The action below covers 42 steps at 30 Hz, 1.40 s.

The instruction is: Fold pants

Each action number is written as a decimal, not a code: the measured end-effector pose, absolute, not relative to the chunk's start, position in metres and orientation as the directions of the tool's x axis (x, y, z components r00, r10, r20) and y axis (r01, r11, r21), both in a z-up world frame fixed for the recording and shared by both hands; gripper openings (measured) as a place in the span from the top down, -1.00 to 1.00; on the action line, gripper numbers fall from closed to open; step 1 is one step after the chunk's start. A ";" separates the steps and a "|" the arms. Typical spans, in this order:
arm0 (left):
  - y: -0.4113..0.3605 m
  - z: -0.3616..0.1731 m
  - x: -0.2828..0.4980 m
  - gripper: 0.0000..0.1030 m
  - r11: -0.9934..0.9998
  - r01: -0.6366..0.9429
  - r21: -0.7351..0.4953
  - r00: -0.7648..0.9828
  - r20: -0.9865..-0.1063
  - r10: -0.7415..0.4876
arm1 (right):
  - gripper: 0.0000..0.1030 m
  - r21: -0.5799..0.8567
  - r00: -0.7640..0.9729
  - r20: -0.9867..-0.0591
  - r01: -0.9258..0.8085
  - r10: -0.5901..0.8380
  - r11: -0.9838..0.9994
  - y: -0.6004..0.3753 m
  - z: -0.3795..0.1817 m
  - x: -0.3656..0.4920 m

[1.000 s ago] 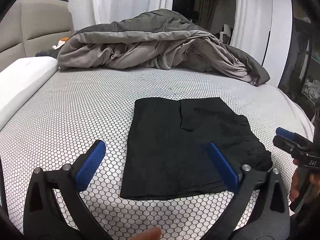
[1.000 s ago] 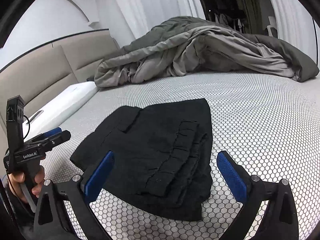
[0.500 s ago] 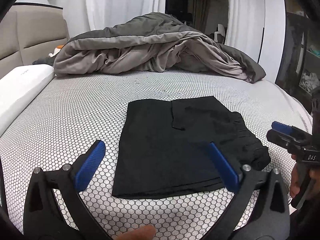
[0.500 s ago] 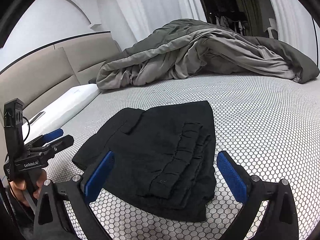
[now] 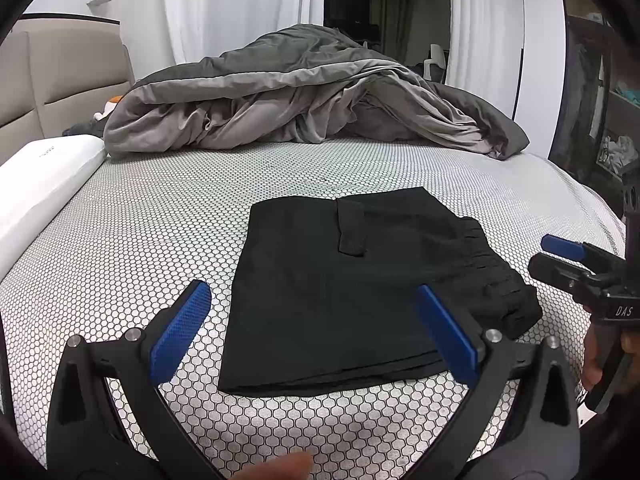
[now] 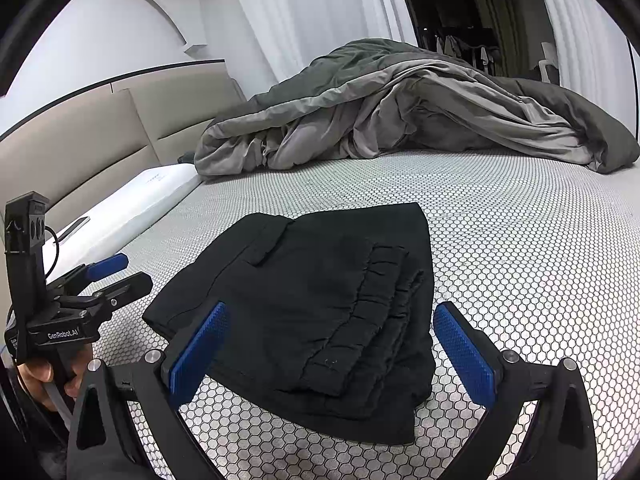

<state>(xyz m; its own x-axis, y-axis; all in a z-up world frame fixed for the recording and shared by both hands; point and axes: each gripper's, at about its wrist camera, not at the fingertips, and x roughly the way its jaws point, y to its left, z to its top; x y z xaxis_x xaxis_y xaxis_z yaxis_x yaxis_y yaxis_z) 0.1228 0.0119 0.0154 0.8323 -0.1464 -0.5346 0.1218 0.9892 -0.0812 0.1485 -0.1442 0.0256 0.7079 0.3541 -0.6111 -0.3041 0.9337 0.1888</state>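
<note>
Black pants lie folded into a compact rectangle on the honeycomb-patterned bed, with the gathered waistband on top at their right end. My left gripper hovers open above the near edge of the pants, holding nothing. My right gripper is open too, just short of the waistband end, with nothing between its blue pads. The right gripper shows at the right edge of the left wrist view. At the left of the right wrist view, the left gripper is held by a hand.
A rumpled grey duvet is heaped across the far side of the bed. A white pillow lies at the left by the beige headboard. White curtains hang behind. A fingertip shows at the bottom edge.
Both grippers have drawn back and risen slightly from the folded pants, staying open. The pants have not moved.
</note>
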 end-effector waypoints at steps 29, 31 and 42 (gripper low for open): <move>0.017 0.014 0.124 -0.98 0.988 0.137 -0.072 0.834 -0.530 -0.154 | -1.00 0.156 0.716 -0.610 -0.313 0.341 0.937 -0.135 0.026 0.145; 0.018 0.013 0.124 -0.98 0.988 0.136 -0.070 0.834 -0.531 -0.152 | -1.00 0.157 0.717 -0.609 -0.311 0.340 0.937 -0.134 0.026 0.145; 0.018 0.014 0.123 -0.98 0.988 0.138 -0.069 0.834 -0.531 -0.153 | -1.00 0.154 0.715 -0.611 -0.313 0.339 0.937 -0.134 0.026 0.145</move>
